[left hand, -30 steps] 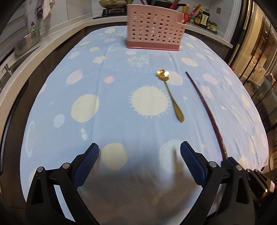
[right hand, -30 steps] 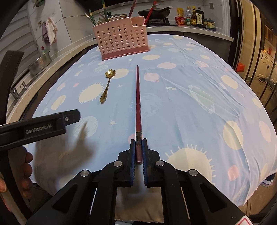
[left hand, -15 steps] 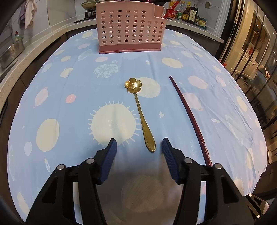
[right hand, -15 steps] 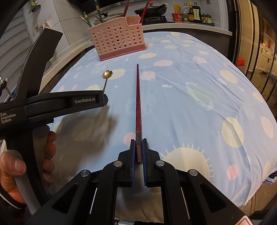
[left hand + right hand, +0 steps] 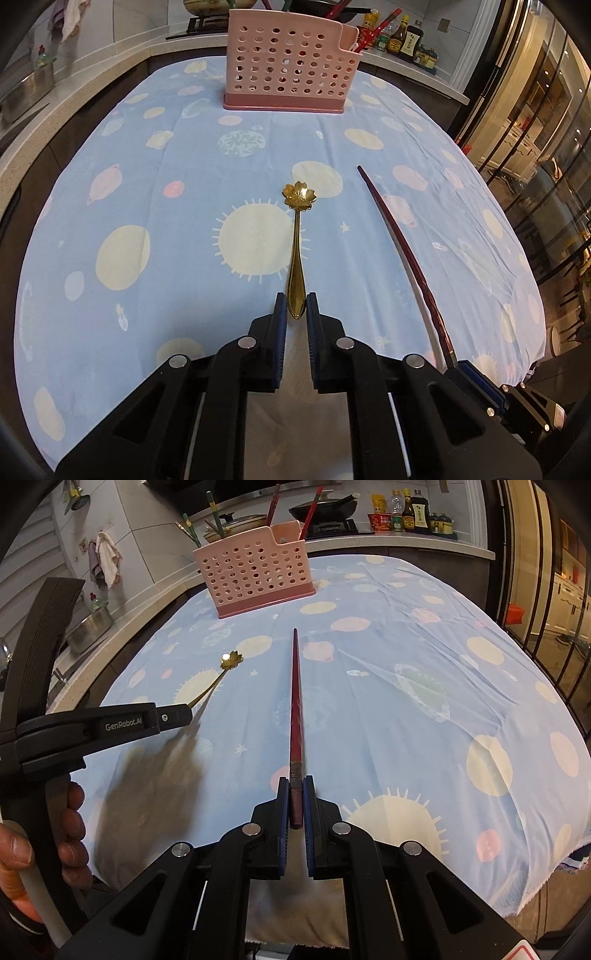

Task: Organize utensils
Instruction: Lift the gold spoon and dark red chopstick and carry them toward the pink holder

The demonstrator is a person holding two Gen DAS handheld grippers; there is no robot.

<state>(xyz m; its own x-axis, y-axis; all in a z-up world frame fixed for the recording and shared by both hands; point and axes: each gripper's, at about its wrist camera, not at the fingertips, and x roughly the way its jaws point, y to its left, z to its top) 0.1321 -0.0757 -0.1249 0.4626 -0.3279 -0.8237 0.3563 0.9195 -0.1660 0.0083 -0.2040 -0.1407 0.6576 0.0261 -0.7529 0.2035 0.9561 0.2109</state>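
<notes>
Left wrist view
Left gripper (image 5: 295, 306): jaws have just been closing; the blue pads are now seen pressed on the tail end of the gold spoon's handle.
Gold spoon (image 5: 297, 251): flower-shaped bowl pointed away toward the rack, handle laid over a pale sun print; whether it is lifted off the cloth cannot be told.
Red chopstick (image 5: 402, 251): seen to the right of the spoon, well apart from it, tip pointed toward the far side of the table, butt end lost under the right gripper at the lower right.
Pink utensil rack (image 5: 288, 62): perforated, upright at the far end of the table; red sticks are seen rising from its right-hand compartment.
Tablecloth (image 5: 147, 177): blue, printed with planets and suns.

Right wrist view
Right gripper (image 5: 295, 794): clamped tight on the butt end of the red chopstick (image 5: 295, 701), the shaft pointed straight ahead toward the rack.
Pink utensil rack (image 5: 255, 576): several chopsticks stand in it.
Left gripper (image 5: 177, 716): seen side-on at left, the gold spoon (image 5: 218, 679) projecting from its tip, raised at a slant above its own shadow.
Hand (image 5: 48, 845): wrapped round the left gripper's grip at the lower left edge.
Counter behind: a wok (image 5: 325, 506) and sauce bottles (image 5: 410, 513) noted.
</notes>
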